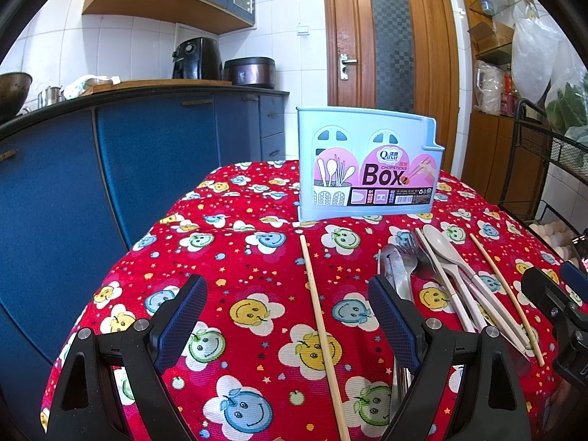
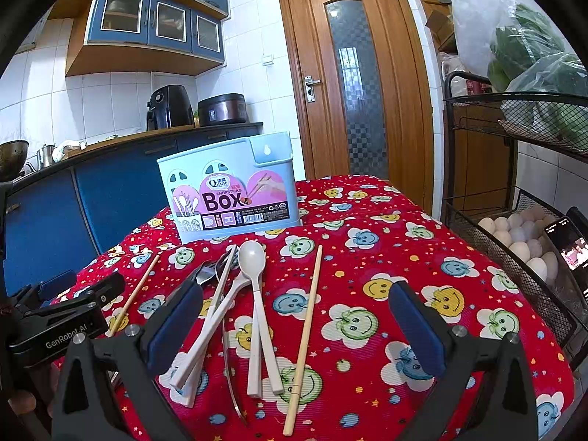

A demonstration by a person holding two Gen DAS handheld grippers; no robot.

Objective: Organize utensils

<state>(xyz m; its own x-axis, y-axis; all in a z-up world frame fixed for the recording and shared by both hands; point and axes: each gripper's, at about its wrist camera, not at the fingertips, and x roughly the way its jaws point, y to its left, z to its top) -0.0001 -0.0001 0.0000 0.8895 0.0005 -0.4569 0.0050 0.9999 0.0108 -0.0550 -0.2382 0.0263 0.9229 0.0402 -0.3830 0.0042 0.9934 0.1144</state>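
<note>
Left wrist view: the left gripper is held spread and empty over one bamboo chopstick. The right gripper, likewise spread and empty, straddles the loose utensils — two bamboo chopsticks, two white spoons, white chopsticks, metal pieces uncountable. The chopstick box is stood behind, within reach.

Table under red smiley-flower cloth carries pale blue plastic chopsticks box, two bamboo chopsticks, white plastic spoons, metal cutlery.
</note>
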